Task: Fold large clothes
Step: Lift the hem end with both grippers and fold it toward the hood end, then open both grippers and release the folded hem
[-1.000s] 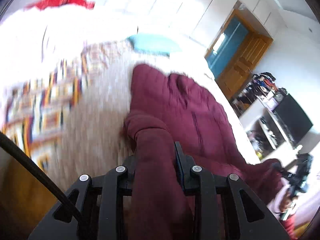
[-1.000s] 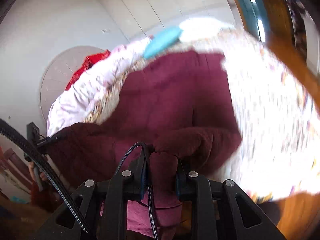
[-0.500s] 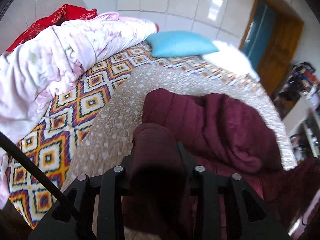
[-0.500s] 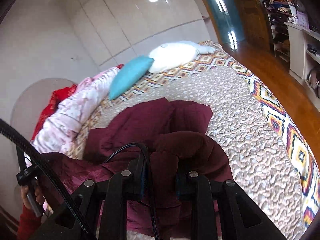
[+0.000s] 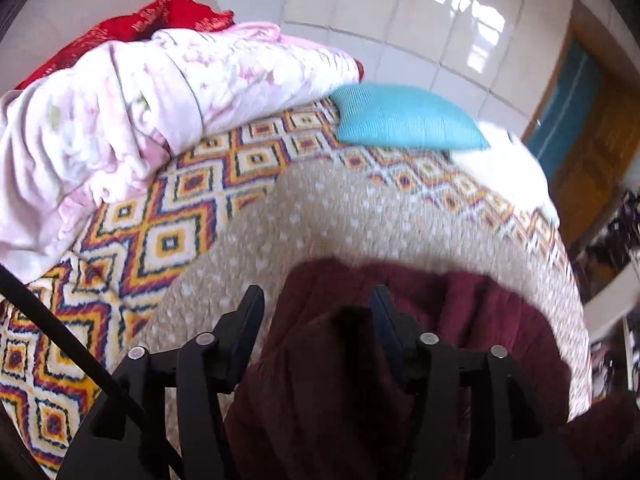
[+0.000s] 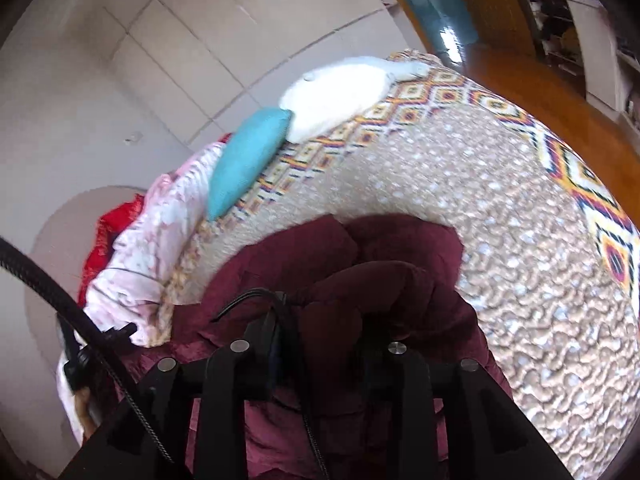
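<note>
A large maroon padded garment (image 5: 460, 320) lies bunched on the beige dotted bedspread (image 5: 360, 216). It also shows in the right wrist view (image 6: 320, 256). My left gripper (image 5: 318, 304) is open, its fingers spread, with a fold of the maroon cloth lying loose between them. My right gripper (image 6: 316, 320) is shut on a thick fold of the same garment, just above the bed.
A pink floral quilt (image 5: 120, 120) and red cloth (image 5: 160, 20) are piled at the left. A teal pillow (image 5: 400, 120) and a white pillow (image 6: 340, 92) lie at the head. A patterned blanket (image 5: 140, 240) covers the left bed side. Wooden floor (image 6: 540, 92) lies right.
My left gripper has opened and let go of the maroon fold. Both grippers have moved lower and closer to the bed; the right one still holds its fold.
</note>
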`<state>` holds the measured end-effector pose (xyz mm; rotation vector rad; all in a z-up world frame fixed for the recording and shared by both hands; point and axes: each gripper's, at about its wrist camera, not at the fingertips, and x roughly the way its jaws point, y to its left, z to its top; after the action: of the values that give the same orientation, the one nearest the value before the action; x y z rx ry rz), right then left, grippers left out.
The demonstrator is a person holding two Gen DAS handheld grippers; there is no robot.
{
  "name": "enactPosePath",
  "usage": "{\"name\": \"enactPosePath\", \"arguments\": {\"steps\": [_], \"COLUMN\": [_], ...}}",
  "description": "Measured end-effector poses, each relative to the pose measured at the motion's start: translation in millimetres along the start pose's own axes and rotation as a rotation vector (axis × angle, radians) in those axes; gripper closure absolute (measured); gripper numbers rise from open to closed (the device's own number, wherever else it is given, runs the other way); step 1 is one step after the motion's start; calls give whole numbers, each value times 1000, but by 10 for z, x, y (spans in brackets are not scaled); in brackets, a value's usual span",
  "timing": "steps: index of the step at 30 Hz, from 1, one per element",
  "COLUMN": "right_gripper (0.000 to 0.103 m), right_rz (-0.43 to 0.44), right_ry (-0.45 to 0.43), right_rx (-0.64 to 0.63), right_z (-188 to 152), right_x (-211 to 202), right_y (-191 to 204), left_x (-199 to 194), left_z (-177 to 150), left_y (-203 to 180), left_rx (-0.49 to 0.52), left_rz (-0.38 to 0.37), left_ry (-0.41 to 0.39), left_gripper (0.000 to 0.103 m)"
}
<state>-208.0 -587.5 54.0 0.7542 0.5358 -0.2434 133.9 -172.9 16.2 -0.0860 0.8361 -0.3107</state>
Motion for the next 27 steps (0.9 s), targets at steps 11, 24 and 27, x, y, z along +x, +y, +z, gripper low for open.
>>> {"name": "enactPosePath", "arguments": {"steps": [11, 24, 27], "right_gripper": [22, 17, 14], "right_rz": [52, 416, 377], "right_ry": [93, -187, -193], "right_rx": [206, 92, -12], "right_z": [247, 116, -189], "right_x": [240, -1472, -1942], "right_y": [37, 495, 623], "left_x": [104, -249, -540], "left_z": [-121, -17, -77], "left_y": [-58, 295, 508], "left_rx": [-53, -152, -163], "left_rz": [18, -13, -43], "left_ry": [7, 1, -16], "left_gripper": [41, 40, 39]}}
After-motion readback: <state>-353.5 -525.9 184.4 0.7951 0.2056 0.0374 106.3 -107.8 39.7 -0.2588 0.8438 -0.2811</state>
